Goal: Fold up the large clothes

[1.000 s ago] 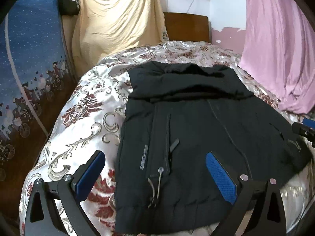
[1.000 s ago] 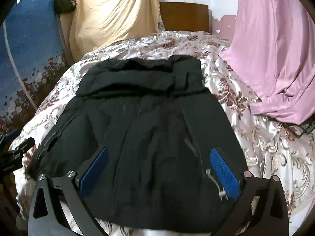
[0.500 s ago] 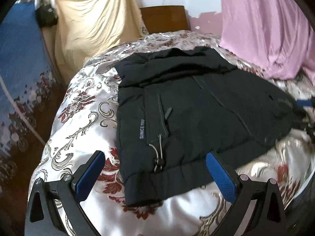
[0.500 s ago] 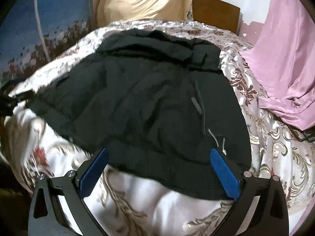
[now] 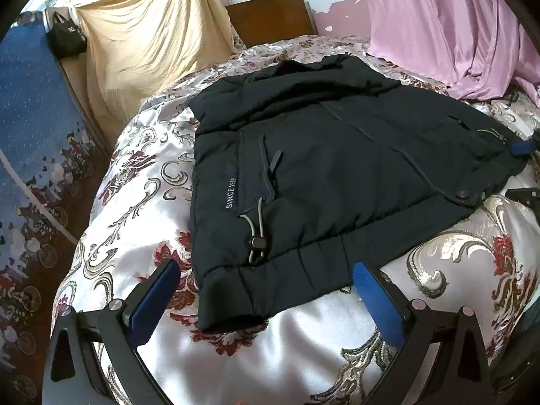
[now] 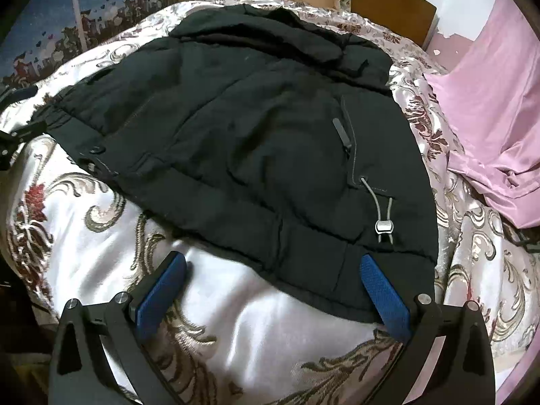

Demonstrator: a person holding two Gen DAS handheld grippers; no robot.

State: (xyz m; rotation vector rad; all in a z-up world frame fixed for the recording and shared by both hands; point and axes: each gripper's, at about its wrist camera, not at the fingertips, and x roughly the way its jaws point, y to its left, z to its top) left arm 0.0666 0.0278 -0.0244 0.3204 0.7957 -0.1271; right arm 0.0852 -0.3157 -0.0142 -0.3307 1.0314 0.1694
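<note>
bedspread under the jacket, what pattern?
Shiny white bedspread with dark red flowers and grey-gold scrolls; clearest in the left wrist view.

The left gripper (image 5: 265, 298) is spread wide, its two black arms angled outward and the blue-padded fingers (image 5: 153, 302) well apart with nothing pinched between them. It points forward and slightly downward. The right gripper (image 6: 270, 290) stands the same way: fingers (image 6: 384, 295) splayed far apart, blue pads facing inward, nothing clamped between them. In the left wrist view, a blue pad and black frame of the right gripper show at the far right edge, well beyond the right-hand finger. In the right wrist view, dark parts of the left gripper sit at the far left edge, well outside the left-hand finger.
</note>
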